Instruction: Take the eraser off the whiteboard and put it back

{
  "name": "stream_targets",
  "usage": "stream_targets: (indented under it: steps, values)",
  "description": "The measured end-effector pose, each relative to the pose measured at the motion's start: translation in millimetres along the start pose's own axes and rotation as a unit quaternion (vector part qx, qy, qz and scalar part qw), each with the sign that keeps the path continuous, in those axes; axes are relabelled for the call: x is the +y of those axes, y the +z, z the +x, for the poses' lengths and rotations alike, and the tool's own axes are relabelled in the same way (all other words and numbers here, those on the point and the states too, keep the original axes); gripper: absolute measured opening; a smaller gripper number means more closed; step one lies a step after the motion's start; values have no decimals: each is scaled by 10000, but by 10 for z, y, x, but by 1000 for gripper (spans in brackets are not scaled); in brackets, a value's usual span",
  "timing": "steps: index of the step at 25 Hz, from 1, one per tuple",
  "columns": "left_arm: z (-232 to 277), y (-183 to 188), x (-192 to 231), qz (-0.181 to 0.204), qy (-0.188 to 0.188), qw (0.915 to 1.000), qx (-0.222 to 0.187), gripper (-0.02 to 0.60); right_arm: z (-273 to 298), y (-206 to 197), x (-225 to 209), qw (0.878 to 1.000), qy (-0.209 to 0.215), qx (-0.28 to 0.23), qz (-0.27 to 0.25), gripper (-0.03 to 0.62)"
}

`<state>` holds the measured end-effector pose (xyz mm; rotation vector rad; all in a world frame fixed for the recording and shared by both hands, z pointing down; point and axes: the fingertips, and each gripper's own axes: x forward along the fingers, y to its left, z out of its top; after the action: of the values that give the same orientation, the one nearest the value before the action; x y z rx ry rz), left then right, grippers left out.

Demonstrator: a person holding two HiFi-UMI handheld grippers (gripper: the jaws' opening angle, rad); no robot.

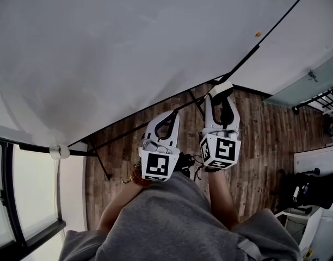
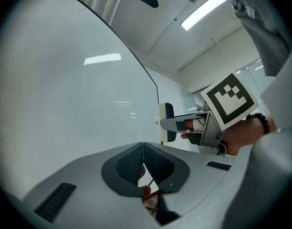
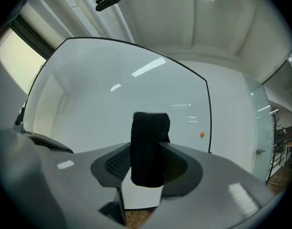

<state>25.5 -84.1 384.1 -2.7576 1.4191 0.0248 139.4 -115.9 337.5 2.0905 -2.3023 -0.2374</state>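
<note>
- Eraser's off the board! The white-bodied, black-felt block eraser (image 3: 150,147) sits clamped between the jaws of the right gripper (image 1: 221,109), which are spread about half their range with the pads pressing on its sides.
- In the head view it shows just past centre toward 1 o'clock, near the lower black-framed edge of the big glossy whiteboard (image 1: 128,53). Whether it touches the board, I can't tell.
- The left gripper (image 2: 143,151) rides alongside at 9 o'clock of the right one, jaws closed together on nothing.
- My read: the take-off is done and the return leg is up. That calls for bringing the eraser flat onto the board face, then easing the jaws apart only once it holds.
- The board looks clean, with one small orange dot (image 1: 258,35) near 1:30.
- There's dark wood-plank floor (image 1: 264,140) from 3 to 5 o'clock and a window at 8.
</note>
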Motion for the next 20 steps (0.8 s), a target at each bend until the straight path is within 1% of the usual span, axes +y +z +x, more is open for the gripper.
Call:
stream_targets:
  steps: [5, 14, 20]
  values:
    - [94, -9, -11, -21, 7, 10000, 13, 8, 65, -45, -83, 10000, -8, -2, 33, 179]
    - [311, -29, -37, 77, -16, 10000, 52, 8, 227, -76, -250, 10000, -36, -8, 74, 179]
    - [430, -54, -32, 9, -48, 9999, 128, 8, 330, -136, -344, 9999, -67, 46, 92, 179]
